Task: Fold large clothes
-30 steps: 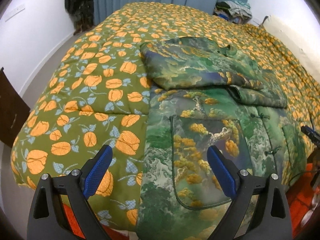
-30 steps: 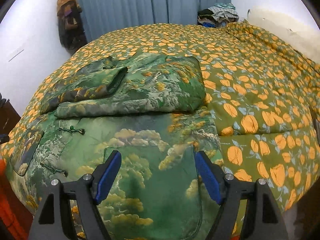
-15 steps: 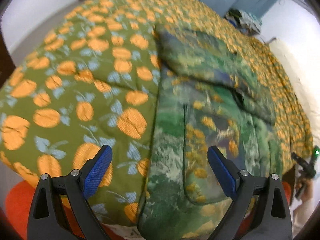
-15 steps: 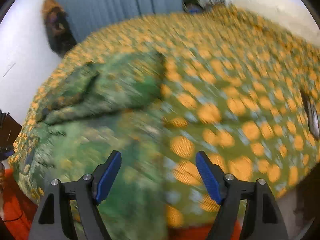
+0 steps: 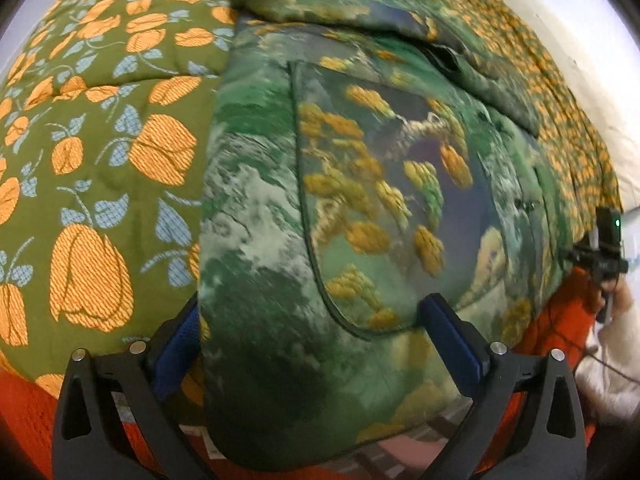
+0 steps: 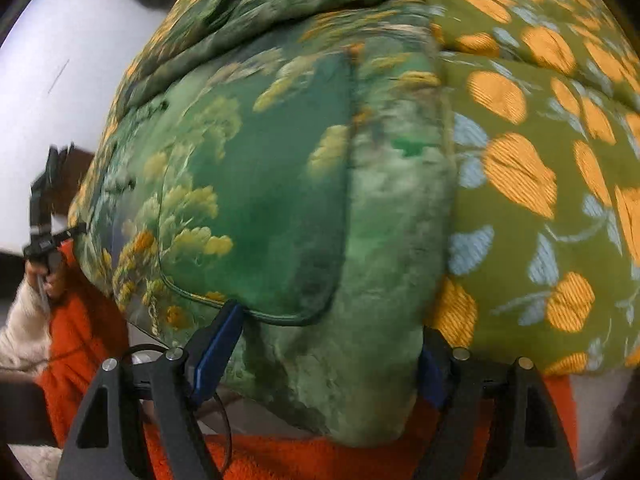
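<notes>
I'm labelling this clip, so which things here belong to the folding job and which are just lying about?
Job:
- green padded jacket, its near hem between both grippers' fingers
- left gripper
- right gripper, jaws just been closing

Lying about:
- orange-flowered quilt
- orange cloth under the bed edge

Green jacket's hem (image 6: 360, 360) between closing jaws.

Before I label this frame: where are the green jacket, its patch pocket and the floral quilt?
green jacket (image 5: 256, 280), left wrist view, hem panel.
patch pocket (image 5: 384, 208), left wrist view, pocket middle.
floral quilt (image 5: 100, 128), left wrist view, bare top.
</notes>
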Demonstrator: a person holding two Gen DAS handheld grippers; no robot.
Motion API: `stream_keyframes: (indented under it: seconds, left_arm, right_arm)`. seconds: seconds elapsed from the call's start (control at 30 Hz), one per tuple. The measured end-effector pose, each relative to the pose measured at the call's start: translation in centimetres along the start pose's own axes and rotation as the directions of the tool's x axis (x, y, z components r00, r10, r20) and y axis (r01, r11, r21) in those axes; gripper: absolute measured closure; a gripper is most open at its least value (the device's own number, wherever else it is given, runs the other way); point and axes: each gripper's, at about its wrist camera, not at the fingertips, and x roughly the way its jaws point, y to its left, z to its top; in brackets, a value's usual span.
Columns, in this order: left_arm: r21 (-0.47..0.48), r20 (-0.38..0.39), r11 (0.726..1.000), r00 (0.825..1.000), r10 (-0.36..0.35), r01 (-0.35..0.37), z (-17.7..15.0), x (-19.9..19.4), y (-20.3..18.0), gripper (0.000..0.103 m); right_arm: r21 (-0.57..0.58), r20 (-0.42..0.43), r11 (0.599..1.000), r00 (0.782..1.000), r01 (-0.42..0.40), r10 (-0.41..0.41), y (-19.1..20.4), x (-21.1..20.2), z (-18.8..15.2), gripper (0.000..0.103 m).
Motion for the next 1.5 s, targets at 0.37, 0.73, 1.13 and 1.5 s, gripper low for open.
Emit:
stream_keyframes:
  seconds: [0.37, 0.73, 1.13, 1.5]
  left_arm:
    - [0.012, -0.012, 0.999, 0.999, -0.039, 0.04, 0.2, -3.4, -1.9, 0.091]
    - [0.016, 0.038, 0.996, 0.996, -0.084, 0.083, -2.0, -8.6, -2.7, 0.092]
    - [-0.078, 0.13, 0.973, 0.97, -0.206, 0.217, -4.2, -17.0, -0.7, 0.092]
    - [-0.185, 0.283, 0.934, 0.927, -0.248, 0.306, 15.7, -11.2, 5.5, 0.09]
  right_arm:
    - [0.043, 0.131, 0.995, 0.987, -0.094, 0.088, 1.7, -5.3, 1.1, 0.087]
    - [0.035, 0.199, 0.98, 0.963, -0.195, 0.184, 3.7, -10.8, -0.8, 0.088]
    - [0.097, 0.307, 0.918, 0.889, -0.385, 0.341, 5.7, -16.4, -2.3, 0.089]
    - [0.204, 0.475, 0.889, 0.835, -0.411, 0.277, 0.9, -10.6, 16.4, 0.089]
